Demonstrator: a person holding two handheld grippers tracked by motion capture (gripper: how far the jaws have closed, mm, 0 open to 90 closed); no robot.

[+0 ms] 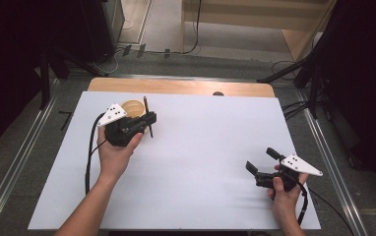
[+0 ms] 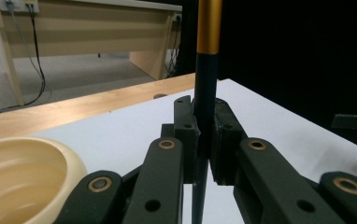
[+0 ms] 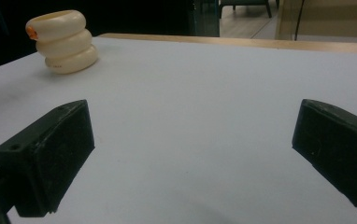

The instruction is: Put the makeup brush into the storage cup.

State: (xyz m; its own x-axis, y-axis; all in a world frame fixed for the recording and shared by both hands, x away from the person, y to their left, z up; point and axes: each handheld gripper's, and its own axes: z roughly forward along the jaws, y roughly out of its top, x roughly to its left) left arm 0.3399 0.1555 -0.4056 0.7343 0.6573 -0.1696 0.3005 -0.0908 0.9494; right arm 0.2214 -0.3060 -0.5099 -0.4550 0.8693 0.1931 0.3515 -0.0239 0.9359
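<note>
Right gripper (image 1: pixel 261 165) near table (image 1: pixel 201 162) front edge, jaws wide, nothing between, well apart from work. Left gripper (image 2: pixel 204 140) farther off, clamped on pen (image 2: pixel 205 88) (long axis upright), cup (image 1: pixel 133 108) just beside it; left hand nearer cup.

Thin dark stick with gold band (image 2: pixel 208 28): top cut off by upper edge of left gripper view, lower end hidden behind left claw (image 2: pixel 204 135); in high view too small to tell its kind. Cream ribbed bowl (image 2: pixel 22 179): cut off by left and bottom edges, partly hidden by left claw in high view. Right claw (image 3: pixel 190 158): both tips cut off by bottom edge.
</note>
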